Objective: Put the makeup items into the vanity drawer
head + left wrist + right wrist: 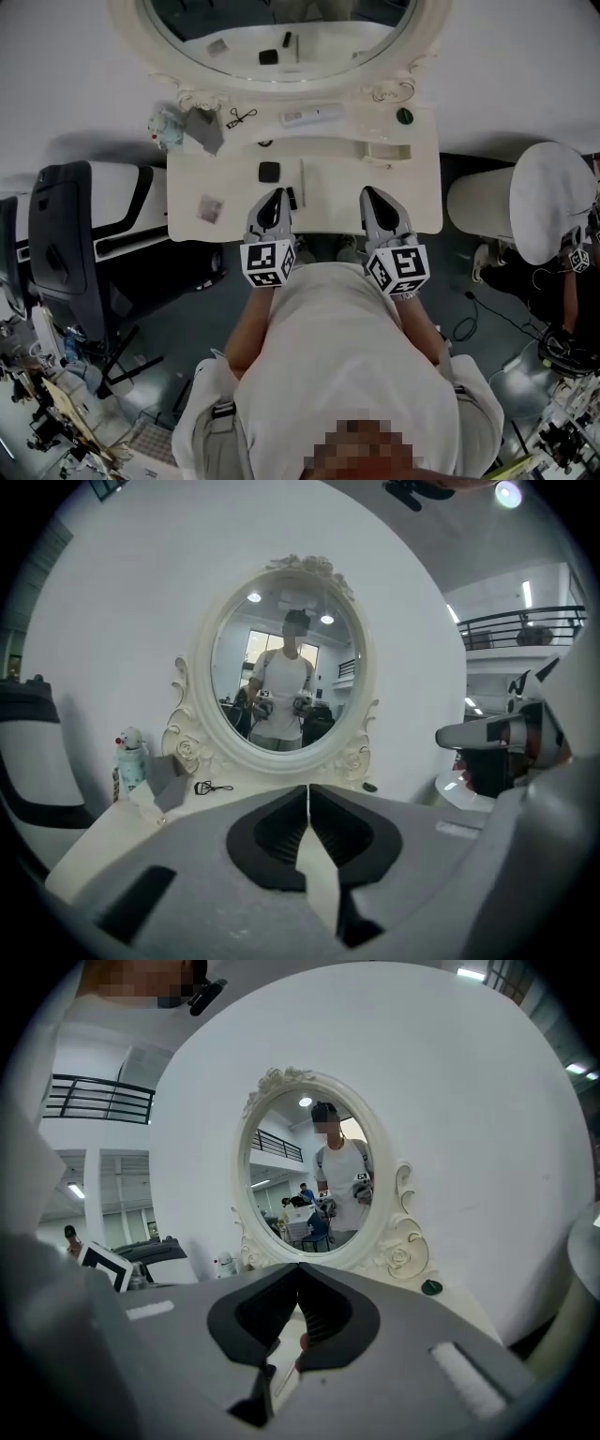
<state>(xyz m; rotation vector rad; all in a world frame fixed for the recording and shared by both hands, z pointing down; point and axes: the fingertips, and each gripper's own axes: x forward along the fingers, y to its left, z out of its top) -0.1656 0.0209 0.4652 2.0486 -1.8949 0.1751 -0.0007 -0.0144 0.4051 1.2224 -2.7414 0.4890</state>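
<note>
Your left gripper is over the near edge of the vanity top, jaws pressed together with nothing between them. Your right gripper is alongside to the right, also closed and empty. The makeup lies loose on the top: a black square compact and a thin stick just beyond the left gripper, and a small flat item near left. An eyelash curler, white tube and round green piece lie far, under the mirror.
</note>
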